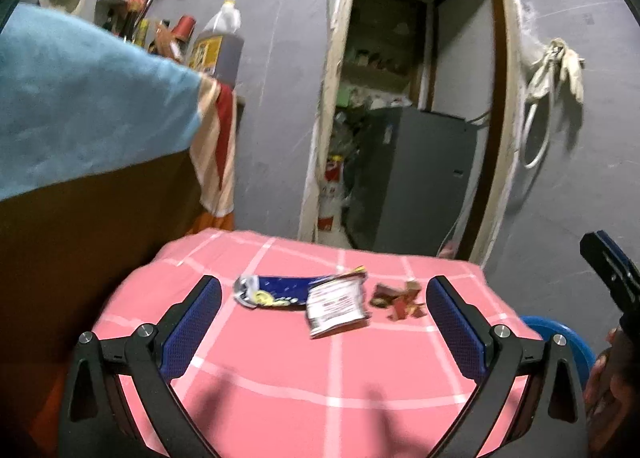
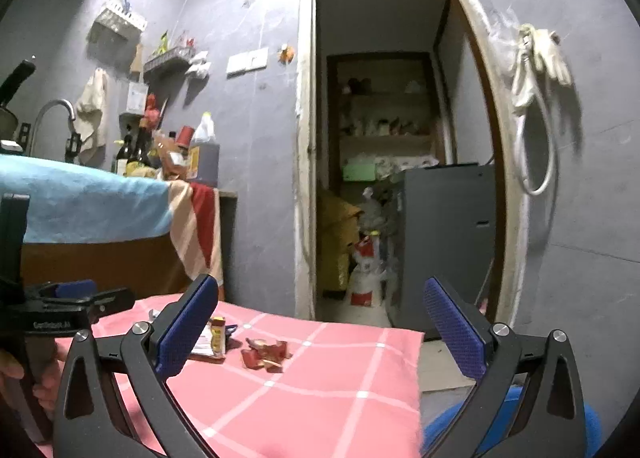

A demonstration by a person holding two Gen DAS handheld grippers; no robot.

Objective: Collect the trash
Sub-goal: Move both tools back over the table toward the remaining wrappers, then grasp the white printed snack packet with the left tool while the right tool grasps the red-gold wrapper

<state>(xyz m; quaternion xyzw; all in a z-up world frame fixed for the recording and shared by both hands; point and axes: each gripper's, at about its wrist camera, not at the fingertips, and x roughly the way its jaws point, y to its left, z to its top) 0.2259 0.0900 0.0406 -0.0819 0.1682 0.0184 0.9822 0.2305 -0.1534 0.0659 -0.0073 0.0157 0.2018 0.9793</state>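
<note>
On the pink checked tablecloth [image 1: 280, 370] lie three bits of trash: a blue crumpled wrapper [image 1: 272, 293], a white printed packet [image 1: 338, 304] and red-brown torn scraps [image 1: 398, 298]. My left gripper [image 1: 324, 306] is open above the cloth, with the wrappers lying ahead between its blue-padded fingers. My right gripper [image 2: 320, 318] is also open and holds nothing. The red scraps [image 2: 264, 354] lie on the cloth [image 2: 320, 398] just ahead of it. The white packet [image 2: 208, 342] is partly hidden behind the right gripper's left finger. The left gripper's body [image 2: 60, 314] shows at the left edge.
A blue round bin or stool [image 1: 560, 342] stands low beside the table's right edge [image 2: 444, 422]. A counter under a light blue cloth [image 1: 80, 97] with bottles rises at left. Behind the table is an open doorway [image 2: 392, 177] into a cluttered storeroom with a grey cabinet [image 2: 444, 234].
</note>
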